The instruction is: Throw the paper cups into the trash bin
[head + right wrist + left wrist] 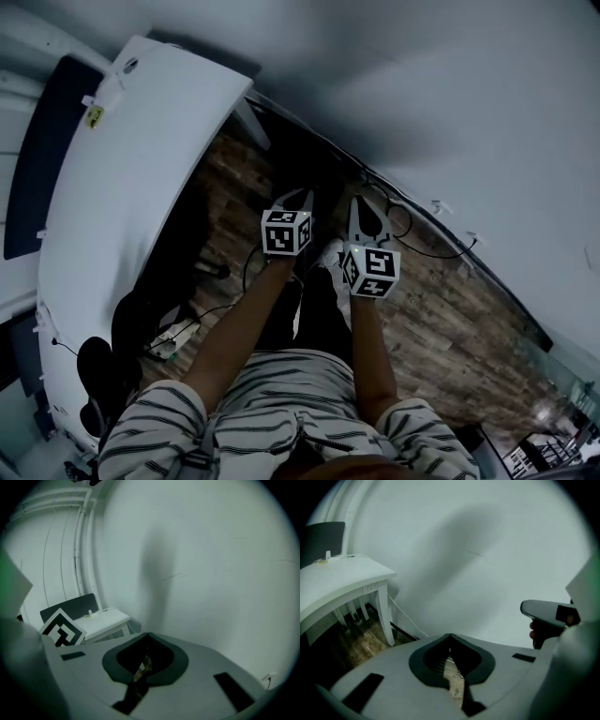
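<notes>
No paper cup and no trash bin shows in any view. In the head view my left gripper point(302, 195) and right gripper point(361, 202) are held side by side in front of me, above the wooden floor point(431, 319), both pointing toward the white wall point(450, 94). In the left gripper view the left gripper point(450, 635) has its jaws together at the tips, with nothing between them. The right gripper point(147, 634) looks the same in its own view: jaws meeting, nothing held.
A white table point(122, 187) stands to the left, with a dark panel point(37, 159) behind it; it also shows as the white table point(337, 581) and the white table point(105, 620). Cables and a power strip point(173, 337) lie on the floor under it. The wall is close ahead.
</notes>
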Action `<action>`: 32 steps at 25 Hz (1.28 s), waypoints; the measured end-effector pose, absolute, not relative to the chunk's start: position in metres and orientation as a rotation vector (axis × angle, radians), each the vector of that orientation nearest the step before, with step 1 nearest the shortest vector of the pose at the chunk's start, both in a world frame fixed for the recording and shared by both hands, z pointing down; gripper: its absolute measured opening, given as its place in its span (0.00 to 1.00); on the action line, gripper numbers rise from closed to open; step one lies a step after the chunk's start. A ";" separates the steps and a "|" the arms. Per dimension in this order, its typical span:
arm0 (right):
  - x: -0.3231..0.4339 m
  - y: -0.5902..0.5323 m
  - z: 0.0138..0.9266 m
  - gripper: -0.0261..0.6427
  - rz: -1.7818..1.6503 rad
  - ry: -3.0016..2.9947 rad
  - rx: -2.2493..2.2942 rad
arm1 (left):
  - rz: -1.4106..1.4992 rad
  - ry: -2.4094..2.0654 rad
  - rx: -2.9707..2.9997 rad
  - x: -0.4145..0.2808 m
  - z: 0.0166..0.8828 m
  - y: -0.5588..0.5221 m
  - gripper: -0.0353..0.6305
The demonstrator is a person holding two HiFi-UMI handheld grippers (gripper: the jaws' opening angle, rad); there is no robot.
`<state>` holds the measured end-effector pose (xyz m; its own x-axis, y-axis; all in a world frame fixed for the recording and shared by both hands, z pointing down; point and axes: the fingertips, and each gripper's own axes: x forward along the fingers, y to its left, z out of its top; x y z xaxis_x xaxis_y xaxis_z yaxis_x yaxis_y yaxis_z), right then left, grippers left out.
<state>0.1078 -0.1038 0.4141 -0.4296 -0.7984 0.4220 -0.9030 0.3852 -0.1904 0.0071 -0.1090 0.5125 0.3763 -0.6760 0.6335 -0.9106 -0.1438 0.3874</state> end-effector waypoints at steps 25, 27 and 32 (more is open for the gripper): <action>0.061 -0.067 0.300 0.06 0.445 -2.600 1.317 | 0.274 -1.509 2.122 -0.035 0.348 -0.070 0.09; 0.059 -0.067 0.292 0.07 0.433 -2.615 1.312 | 0.279 -1.521 2.147 -0.036 0.339 -0.067 0.09; 0.049 -0.067 0.271 0.07 0.387 -2.659 1.281 | 0.253 -1.542 2.181 -0.043 0.313 -0.063 0.09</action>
<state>0.0486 -0.0667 0.2707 -0.6189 -0.7421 0.2574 -0.7846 0.5989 -0.1600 -0.0425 -0.0635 0.3130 0.3568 -0.8442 0.4001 -0.9278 -0.2701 0.2576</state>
